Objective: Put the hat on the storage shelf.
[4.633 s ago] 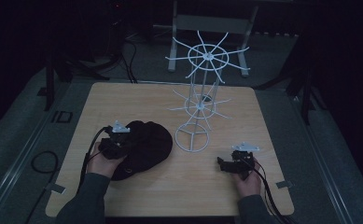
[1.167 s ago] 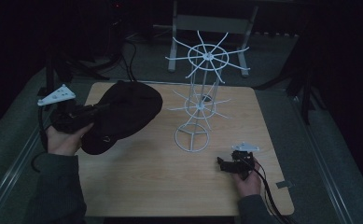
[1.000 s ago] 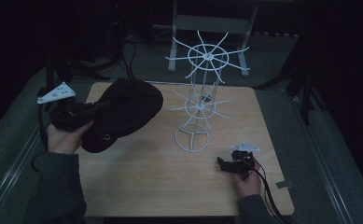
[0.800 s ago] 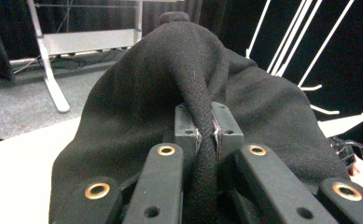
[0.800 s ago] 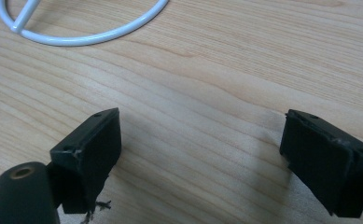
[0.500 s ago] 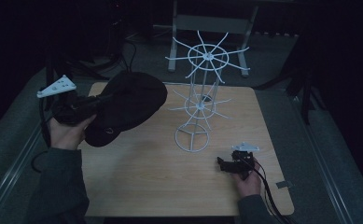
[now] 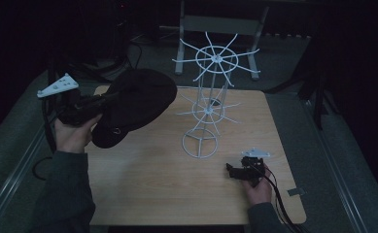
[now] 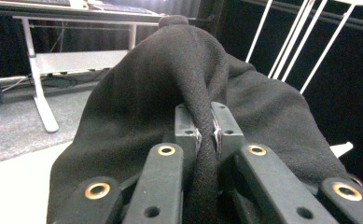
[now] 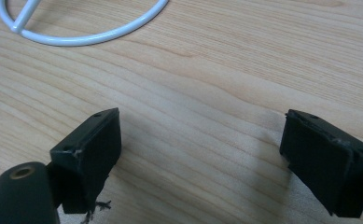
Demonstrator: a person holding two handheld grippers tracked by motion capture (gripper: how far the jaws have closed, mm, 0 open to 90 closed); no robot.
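The left tool (image 8: 206,135) is clamped on the brim of a black hat (image 7: 135,104), held up over the counter's (image 7: 143,184) left edge. The white wire rack (image 7: 208,104) stands just right of it. The right tool (image 9: 200,154) rests wide open on the counter.

High view: fixed above the near edge, facing forward and down, taking in the whole wooden table (image 7: 147,184), the white wire rack (image 7: 207,104) at centre and the floor beyond the far edge. Left gripper view: raised at the left, very close behind a black hat (image 8: 170,107), facing the rack's wires and a far desk frame. Right gripper view: low at the near right, pointing down at the tabletop close to the rack's base ring (image 9: 83,32), shared with the high view.
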